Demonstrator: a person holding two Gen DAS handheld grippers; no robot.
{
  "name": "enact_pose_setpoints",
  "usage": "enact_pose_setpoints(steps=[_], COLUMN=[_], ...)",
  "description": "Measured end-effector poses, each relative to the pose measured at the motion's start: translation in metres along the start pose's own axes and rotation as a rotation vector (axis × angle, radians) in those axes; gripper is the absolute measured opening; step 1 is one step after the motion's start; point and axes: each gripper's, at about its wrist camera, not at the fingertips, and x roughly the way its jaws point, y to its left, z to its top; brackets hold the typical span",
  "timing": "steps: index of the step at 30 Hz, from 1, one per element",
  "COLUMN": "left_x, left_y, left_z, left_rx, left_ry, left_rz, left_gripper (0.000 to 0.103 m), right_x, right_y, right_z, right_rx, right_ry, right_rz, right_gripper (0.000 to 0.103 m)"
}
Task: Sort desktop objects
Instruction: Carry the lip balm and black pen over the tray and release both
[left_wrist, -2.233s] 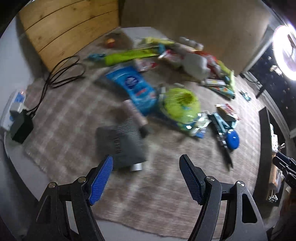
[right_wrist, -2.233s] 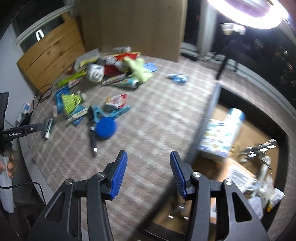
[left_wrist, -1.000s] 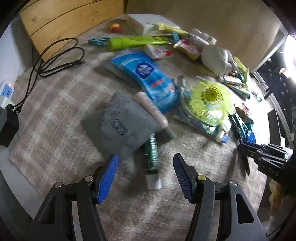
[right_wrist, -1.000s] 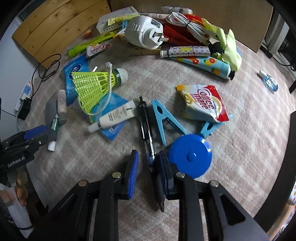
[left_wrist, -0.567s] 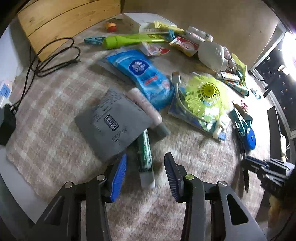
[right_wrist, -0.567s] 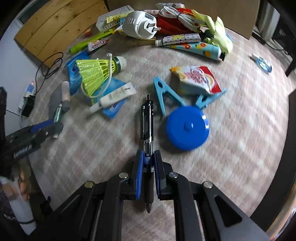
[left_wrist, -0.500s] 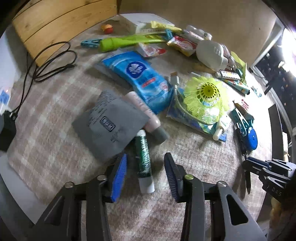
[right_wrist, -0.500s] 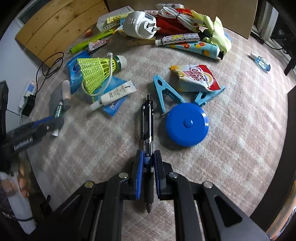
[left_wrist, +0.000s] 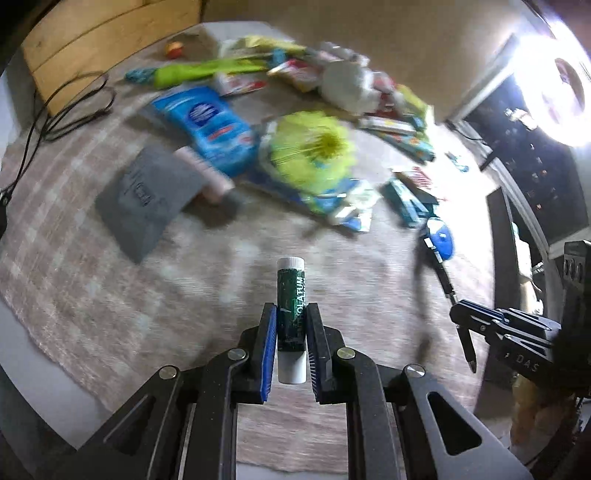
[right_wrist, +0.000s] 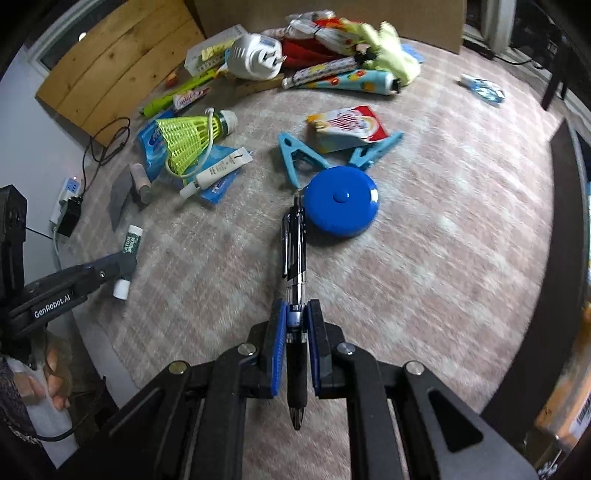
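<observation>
- Left gripper (left_wrist: 291, 343): jaws closing, blue pads pinching a green lip balm stick (left_wrist: 291, 306), held clear above the checked tablecloth (left_wrist: 110, 295).
- Right gripper (right_wrist: 295, 332): pinching a black multi-colour pen (right_wrist: 294, 251) near its grip end, tip pointing back toward the camera.
- Blue round tape measure (right_wrist: 341, 201): on the cloth, just right of the pen's far end.
- Yellow-green shuttlecock (right_wrist: 188, 138), blue clothes pegs (right_wrist: 295, 162): farther back, with the clutter.
</observation>
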Motion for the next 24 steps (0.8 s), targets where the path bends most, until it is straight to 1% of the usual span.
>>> enact_pose_setpoints(steps=[1,2,4,7,10,13,17,24], left_x=[-0.001,0.007,0.005,0.009,0.002,0.011,0.016,0.020], left_y=[-0.011,-0.027,-0.044,-0.078,-0.098,-0.128,-0.158,-0.221], left_z=[0.001,0.007,0.009,0.012,0.008,0.007,0.006,0.004], left_rx=[0.017,0.026,0.057,0.110,0.162,0.209,0.257,0.351], left_ry=[-0.004,-0.008,-0.013,-0.012,-0.006,0.009,0.024,0.038], left_rz=[-0.009,-0.015,-0.033,-0.067,-0.085,-0.103,-0.125,-0.186], left_gripper=[0.014,0.014,0.014,0.014,0.014,0.014,0.014,0.014], right_x=[-0.006,-0.010,-0.024,-0.038,-0.055,-0.066,-0.087,-0.138], right_y=[-0.002,-0.006,-0.018,-0.030,-0.047,-0.066,-0.090,-0.127], right_z=[-0.003,-0.006,-0.015,-0.014,-0.021,-0.031,-0.048,-0.063], right_rx=[0.007,0.013,0.025,0.054,0.080,0.113,0.164,0.232], right_ry=[-0.010,-0.019,-0.041,-0.080,-0.106,-0.116,-0.146,-0.254], right_rz=[-0.001,-0.001,-0.004,-0.015,-0.028,-0.033,-0.031,-0.074], right_gripper=[0.012,0.011,0.012,0.011,0.011,0.011,0.011,0.011])
